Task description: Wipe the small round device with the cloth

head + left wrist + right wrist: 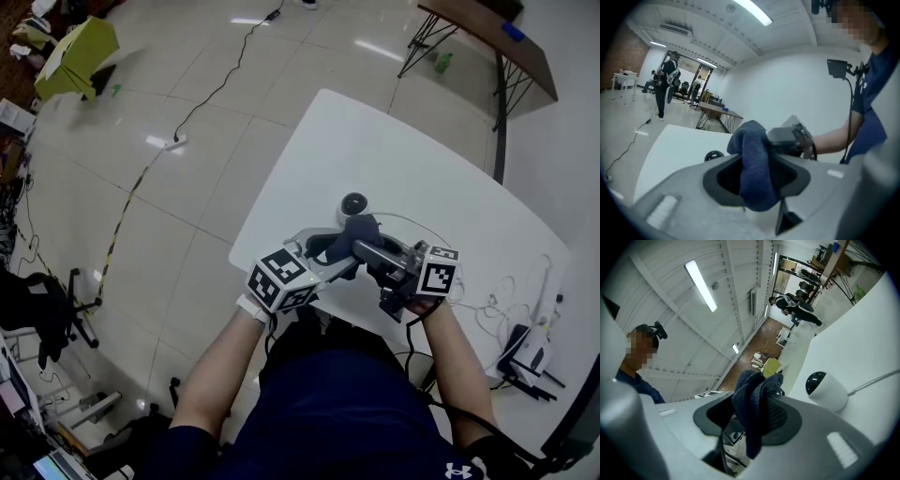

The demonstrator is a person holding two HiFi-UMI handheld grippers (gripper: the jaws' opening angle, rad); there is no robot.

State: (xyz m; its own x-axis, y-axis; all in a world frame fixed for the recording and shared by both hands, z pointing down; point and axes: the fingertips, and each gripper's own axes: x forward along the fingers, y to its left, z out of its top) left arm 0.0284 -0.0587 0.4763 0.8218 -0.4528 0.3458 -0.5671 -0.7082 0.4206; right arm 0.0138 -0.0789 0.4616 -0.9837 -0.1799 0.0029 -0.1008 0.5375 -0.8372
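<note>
Left claw (339, 247) and right claw (368, 250) seemingly clench the cloth (360, 227) just beside the device (353, 203).

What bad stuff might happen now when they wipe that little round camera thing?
The cloth is bunched between the left gripper and right gripper, so it might slip free. The small round device stands on the table right beside them, so a hard push may slide or tip it. Its thin cable might snag.
</note>
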